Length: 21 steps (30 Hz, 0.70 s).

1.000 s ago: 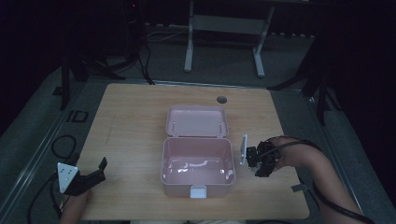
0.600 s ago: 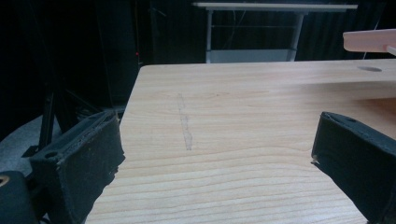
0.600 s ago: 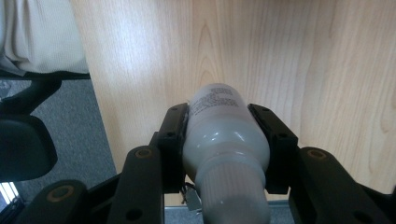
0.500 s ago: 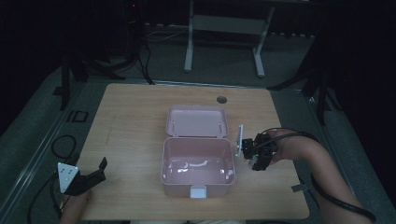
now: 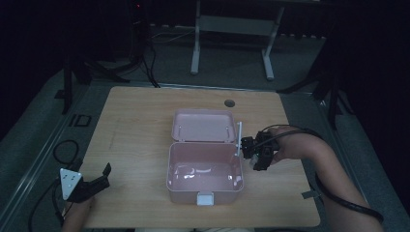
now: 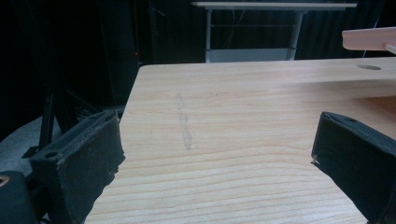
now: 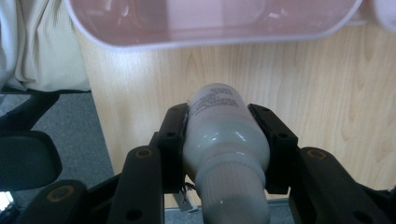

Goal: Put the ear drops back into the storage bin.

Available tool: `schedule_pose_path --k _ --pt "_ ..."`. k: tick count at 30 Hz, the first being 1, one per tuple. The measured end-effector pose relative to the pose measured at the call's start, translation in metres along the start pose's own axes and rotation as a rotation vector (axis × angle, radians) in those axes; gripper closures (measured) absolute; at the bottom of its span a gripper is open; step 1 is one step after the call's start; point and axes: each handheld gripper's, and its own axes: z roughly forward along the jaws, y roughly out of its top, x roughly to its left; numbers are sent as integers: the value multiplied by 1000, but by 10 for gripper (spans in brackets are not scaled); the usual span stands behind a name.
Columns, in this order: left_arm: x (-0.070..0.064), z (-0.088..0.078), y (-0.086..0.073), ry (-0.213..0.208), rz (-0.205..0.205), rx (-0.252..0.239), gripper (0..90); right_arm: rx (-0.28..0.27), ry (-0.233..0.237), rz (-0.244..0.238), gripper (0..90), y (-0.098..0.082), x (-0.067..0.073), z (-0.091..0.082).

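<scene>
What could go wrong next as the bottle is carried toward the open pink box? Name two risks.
1. The right gripper clamps the smooth, rounded white bottle only at its sides, so it might slip or twist out.
2. The bottle hangs close beside the pink box, so it may knock the box's right wall and shove the box instead of clearing it.

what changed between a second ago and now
The right gripper, shut on a white bottle throughout, moved up the high view along the right side of the open pink box. The left gripper stayed open at the table's near left corner; the box kept still.
</scene>
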Motion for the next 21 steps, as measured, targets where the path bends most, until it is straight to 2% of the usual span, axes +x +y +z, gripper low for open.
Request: schedule_pose_path --k 15,18,21 --pt "0 0 0 0 1 -1 20 -16 -17 -29 596 32 -2 -15" --pt "0 0 0 0 0 0 20 -21 -6 -42 596 39 1 -15" --pt "0 0 0 1 1 0 20 -60 3 -66 596 46 5 -16"
